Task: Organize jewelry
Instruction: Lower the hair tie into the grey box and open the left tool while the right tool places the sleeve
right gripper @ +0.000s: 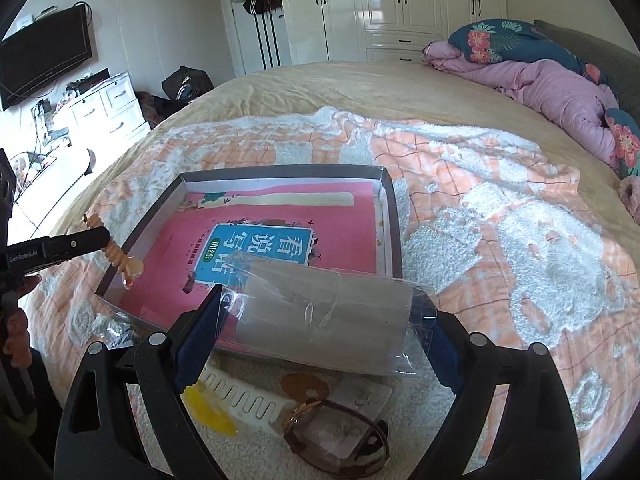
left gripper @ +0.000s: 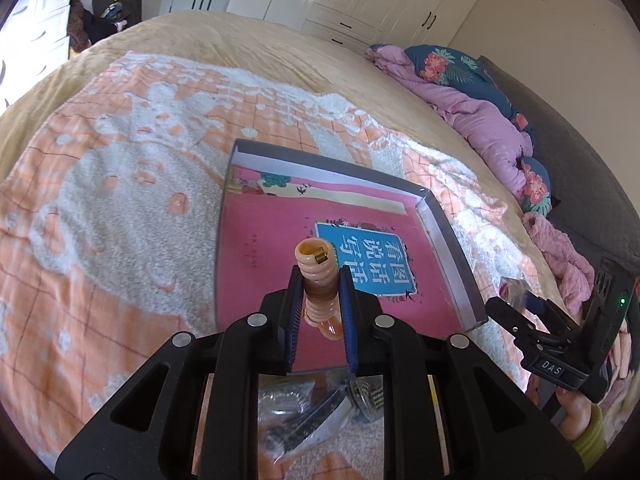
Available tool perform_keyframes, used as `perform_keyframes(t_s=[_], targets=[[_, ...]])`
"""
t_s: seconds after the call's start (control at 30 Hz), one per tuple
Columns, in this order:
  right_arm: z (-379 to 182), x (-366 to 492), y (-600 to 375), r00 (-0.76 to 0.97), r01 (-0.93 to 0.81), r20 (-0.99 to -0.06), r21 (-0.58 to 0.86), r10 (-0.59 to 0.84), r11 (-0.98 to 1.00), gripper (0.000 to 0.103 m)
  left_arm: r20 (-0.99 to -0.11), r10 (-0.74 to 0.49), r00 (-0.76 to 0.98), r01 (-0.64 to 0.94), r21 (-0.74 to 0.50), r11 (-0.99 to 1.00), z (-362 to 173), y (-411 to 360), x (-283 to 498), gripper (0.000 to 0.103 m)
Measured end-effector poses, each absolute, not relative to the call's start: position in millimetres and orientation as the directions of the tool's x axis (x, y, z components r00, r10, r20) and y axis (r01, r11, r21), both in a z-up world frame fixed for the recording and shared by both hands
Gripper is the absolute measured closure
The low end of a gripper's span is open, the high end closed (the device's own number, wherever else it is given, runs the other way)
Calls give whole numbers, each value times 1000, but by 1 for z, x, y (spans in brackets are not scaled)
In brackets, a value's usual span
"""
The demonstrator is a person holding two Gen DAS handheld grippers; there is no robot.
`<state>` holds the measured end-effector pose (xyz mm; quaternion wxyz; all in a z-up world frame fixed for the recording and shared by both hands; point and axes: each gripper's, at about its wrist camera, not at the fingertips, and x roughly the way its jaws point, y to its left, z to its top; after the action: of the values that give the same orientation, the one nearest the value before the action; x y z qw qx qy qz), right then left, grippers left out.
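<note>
Landmark: the shallow box [right gripper: 394,216] on the blanket [right gripper: 500,216], which lies on the bed [right gripper: 320,80]. In the box, a book [right gripper: 256,240]. Above the box's near left corner, the coiled bracelet [left gripper: 318,280] in the left gripper [left gripper: 320,280]. Over its near edge, the clear packet [right gripper: 332,308] in the right gripper [right gripper: 320,320]. On the blanket before the box: a bangle [right gripper: 336,440], a card [right gripper: 362,400], a plastic strip [right gripper: 244,400]. Far right of the box, the bedding [right gripper: 552,84]. Beyond it, the wardrobes [right gripper: 400,4]

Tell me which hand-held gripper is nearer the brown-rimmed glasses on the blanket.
Right. The right hand-held gripper hovers just above the brown-rimmed glasses; the left hand-held gripper is farther off, beside the box.
</note>
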<state>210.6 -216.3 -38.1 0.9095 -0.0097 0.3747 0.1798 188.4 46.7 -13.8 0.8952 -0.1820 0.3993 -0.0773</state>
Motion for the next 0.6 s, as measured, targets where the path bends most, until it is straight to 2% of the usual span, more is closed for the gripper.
perform_keyframes(t_s=[0.6], targets=[[-68, 249, -204, 554, -329, -773, 137, 309, 934, 15, -724, -341, 600, 27, -408, 913, -45, 41, 215, 92]])
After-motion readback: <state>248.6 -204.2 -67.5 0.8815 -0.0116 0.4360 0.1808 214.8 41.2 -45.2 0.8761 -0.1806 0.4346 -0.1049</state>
